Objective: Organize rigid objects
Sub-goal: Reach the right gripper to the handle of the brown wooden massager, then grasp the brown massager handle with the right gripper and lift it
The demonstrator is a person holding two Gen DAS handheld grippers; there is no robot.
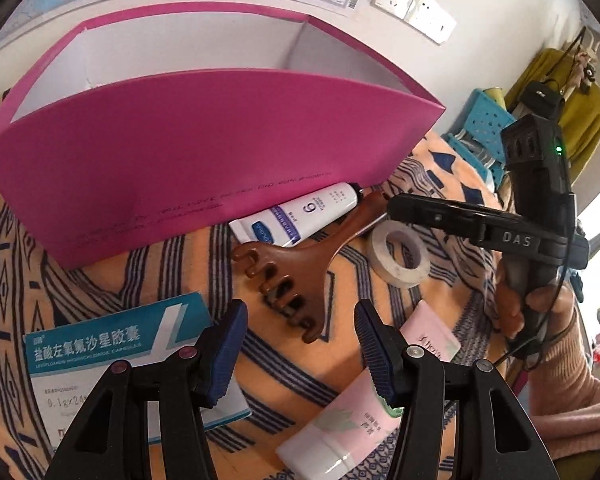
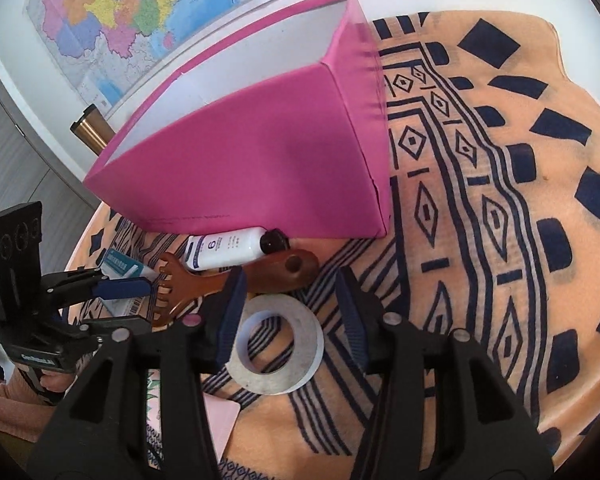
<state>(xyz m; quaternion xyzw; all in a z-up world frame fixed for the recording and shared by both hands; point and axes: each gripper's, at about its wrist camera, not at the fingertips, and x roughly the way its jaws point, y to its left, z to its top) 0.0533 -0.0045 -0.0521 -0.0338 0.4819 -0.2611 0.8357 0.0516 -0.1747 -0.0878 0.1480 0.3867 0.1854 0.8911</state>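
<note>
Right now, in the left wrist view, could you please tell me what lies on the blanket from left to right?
Medicine box → brown wooden comb → tape roll.

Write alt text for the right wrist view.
The right gripper hangs open over a roll of tape lying flat on a patterned orange cloth. Beyond it lie a brown wooden comb and a white tube against a pink open box; the left gripper enters at left.

Pink tube — its end cut off — box print unreadable.
</note>
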